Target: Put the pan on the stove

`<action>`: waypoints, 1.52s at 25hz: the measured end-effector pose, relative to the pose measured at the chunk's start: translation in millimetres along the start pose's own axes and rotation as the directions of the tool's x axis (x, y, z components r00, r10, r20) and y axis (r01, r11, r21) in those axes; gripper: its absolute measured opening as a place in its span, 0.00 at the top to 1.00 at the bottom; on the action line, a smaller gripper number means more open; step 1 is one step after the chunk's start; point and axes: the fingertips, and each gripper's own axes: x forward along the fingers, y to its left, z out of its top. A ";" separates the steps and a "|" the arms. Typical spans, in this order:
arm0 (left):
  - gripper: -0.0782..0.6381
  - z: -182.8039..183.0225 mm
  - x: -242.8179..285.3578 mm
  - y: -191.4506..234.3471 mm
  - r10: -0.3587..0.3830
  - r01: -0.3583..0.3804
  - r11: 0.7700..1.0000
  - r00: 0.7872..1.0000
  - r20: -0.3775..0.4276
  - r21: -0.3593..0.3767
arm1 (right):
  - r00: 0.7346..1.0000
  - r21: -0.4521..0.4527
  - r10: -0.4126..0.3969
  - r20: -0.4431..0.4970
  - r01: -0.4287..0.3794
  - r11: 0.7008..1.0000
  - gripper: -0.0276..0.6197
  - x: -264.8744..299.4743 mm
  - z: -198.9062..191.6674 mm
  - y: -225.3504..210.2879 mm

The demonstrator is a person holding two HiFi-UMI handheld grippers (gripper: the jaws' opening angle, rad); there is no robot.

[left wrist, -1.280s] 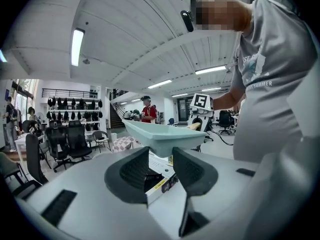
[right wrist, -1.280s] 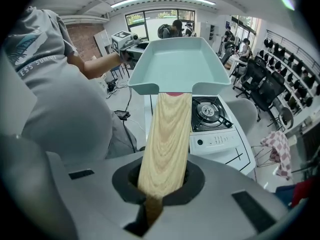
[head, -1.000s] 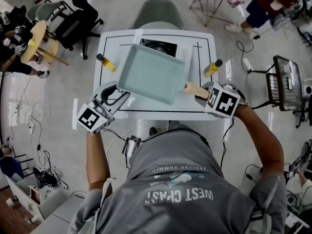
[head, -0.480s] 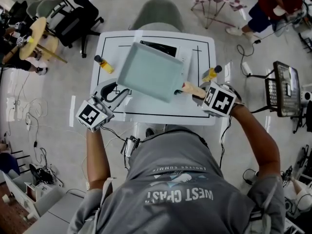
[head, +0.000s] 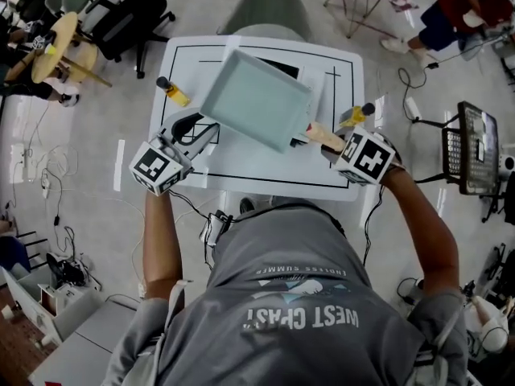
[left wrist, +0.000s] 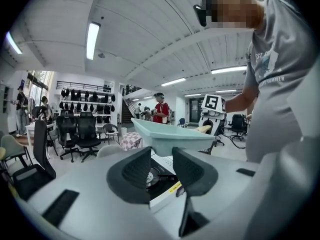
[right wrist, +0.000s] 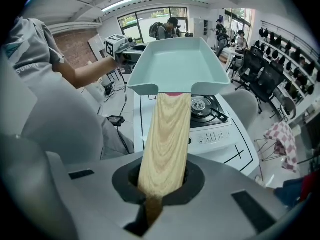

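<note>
Pan, pale green, square, shallow, with a flat light-wood handle [head: 256,99]: held in the air over the white tabletop stove with black burner [head: 281,70] at the far middle of the white bench [head: 241,175]. From the head view the pan covers most of the stove. Left gripper view shows a clear gap between pan underside and burner, so there is no contact. The pan is turned at an angle to the bench edges, with the handle pointing toward the near right corner.

Right gripper [head: 331,146]: jaws clenched on the end of the wooden handle [right wrist: 165,134]. The handle runs straight out from between the jaws to the pan body. The gripper sits above the right near part of the bench.

Left gripper [head: 195,132]: jaws released, apart, nothing between them; the stove is visible through the gap. It is over the left near part of the bench, just beside the pan's near left side and apart from it.

Two small yellow bottles with dark caps stand on the bench, one [head: 174,92] near the left edge and one [head: 355,115] near the right edge, just beyond the right gripper.
</note>
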 end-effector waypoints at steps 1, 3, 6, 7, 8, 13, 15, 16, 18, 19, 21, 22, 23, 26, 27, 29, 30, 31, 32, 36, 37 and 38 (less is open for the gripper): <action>0.71 -0.8 2.3 2.9 0.001 -0.001 1.000 1.000 0.003 -0.003 | 1.000 0.007 0.001 0.003 -0.001 1.000 0.94 0.9 0.4 -2.0; 0.71 -5.1 5.1 7.3 0.003 -0.003 1.000 1.000 0.004 -0.016 | 1.000 0.017 0.007 0.011 -0.007 1.000 0.94 6.2 2.2 -4.0; 0.71 -13.2 9.8 13.6 0.006 -0.006 0.999 1.000 0.001 -0.035 | 1.000 0.035 0.011 0.016 -0.011 0.999 0.94 15.1 3.4 -6.3; 0.71 -15.8 12.1 16.1 0.006 -0.006 0.999 1.000 -0.001 -0.038 | 1.000 0.042 0.008 0.017 -0.008 0.999 0.94 17.4 3.7 -7.9; 0.71 -18.5 14.1 18.5 0.007 -0.007 0.999 1.000 -0.004 -0.041 | 1.000 0.049 0.005 0.018 -0.006 0.999 0.94 20.1 3.9 -9.4; 0.71 -33.0 21.6 27.7 0.012 -0.013 0.997 1.000 -0.012 -0.070 | 1.000 0.087 0.011 0.017 -0.012 0.996 0.94 34.3 3.4 -12.5; 0.71 -38.9 24.4 31.0 0.016 -0.017 0.997 1.000 -0.018 -0.079 | 1.000 0.102 0.013 0.015 -0.014 0.995 0.94 39.6 3.3 -13.5; 0.71 -42.0 25.8 32.4 0.018 -0.019 0.996 1.000 -0.021 -0.084 | 1.000 0.109 0.014 0.014 -0.016 0.994 0.94 42.4 3.1 -13.8; 0.71 -47.6 28.2 35.1 0.022 -0.025 0.995 0.999 -0.027 -0.096 | 1.000 0.126 0.017 0.014 -0.019 0.992 0.94 47.7 2.7 -13.9; 0.72 -50.0 29.5 36.7 0.025 -0.028 0.994 0.999 -0.030 -0.102 | 1.000 0.133 0.019 0.015 -0.020 0.991 0.94 50.1 2.7 -14.1; 0.72 -54.6 32.2 40.4 0.032 -0.036 0.993 0.999 -0.035 -0.111 | 1.000 0.147 0.021 0.017 -0.023 0.989 0.94 54.9 3.2 -15.4; 0.72 -56.8 33.8 42.5 0.037 -0.041 0.993 0.999 -0.038 -0.115 | 1.000 0.153 0.022 0.018 -0.024 0.988 0.94 57.2 3.3 -16.5; 0.72 -58.9 35.5 44.6 0.042 -0.046 0.992 0.998 -0.040 -0.120 | 1.000 0.160 0.021 0.018 -0.024 0.987 0.94 59.3 3.4 -17.6; 0.72 -64.3 41.5 49.9 0.056 -0.062 0.989 0.997 -0.047 -0.135 | 1.000 0.181 0.016 0.019 -0.019 0.983 0.94 65.5 3.2 -21.2; 0.73 -66.3 43.6 51.2 0.062 -0.068 0.988 0.997 -0.049 -0.139 | 1.000 0.189 0.015 0.021 -0.018 0.982 0.94 67.8 2.9 -22.0; 0.74 -70.1 47.9 53.7 0.072 -0.080 0.986 0.996 -0.056 -0.147 | 1.000 0.206 0.013 0.024 -0.018 0.978 0.94 72.2 1.9 -23.4; 0.74 -72.2 50.1 55.0 0.077 -0.085 0.985 0.995 -0.059 -0.152 | 1.000 0.215 0.013 0.026 -0.018 0.976 0.94 74.3 1.6 -24.0; 0.74 -74.5 52.2 56.3 0.082 -0.091 0.984 0.995 -0.063 -0.156 | 1.000 0.224 0.011 0.029 -0.018 0.974 0.94 76.4 1.5 -24.8; 0.74 -76.9 54.1 57.7 0.087 -0.097 0.982 0.994 -0.068 -0.161 | 0.999 0.233 0.010 0.031 -0.017 0.972 0.94 78.6 1.5 -25.6; 0.75 -86.4 60.5 62.8 0.108 -0.123 0.977 0.989 -0.097 -0.175 | 0.999 0.260 0.015 0.035 -0.024 0.965 0.94 87.5 0.9 -27.6; 0.75 -88.5 61.7 63.9 0.112 -0.130 0.976 0.988 -0.105 -0.176 | 0.999 0.266 0.017 0.037 -0.026 0.964 0.94 89.6 0.9 -27.8; 0.75 -90.6 62.9 65.2 0.117 -0.137 0.975 0.986 -0.115 -0.177 | 0.999 0.273 0.018 0.038 -0.028 0.962 0.94 91.5 1.3 -28.0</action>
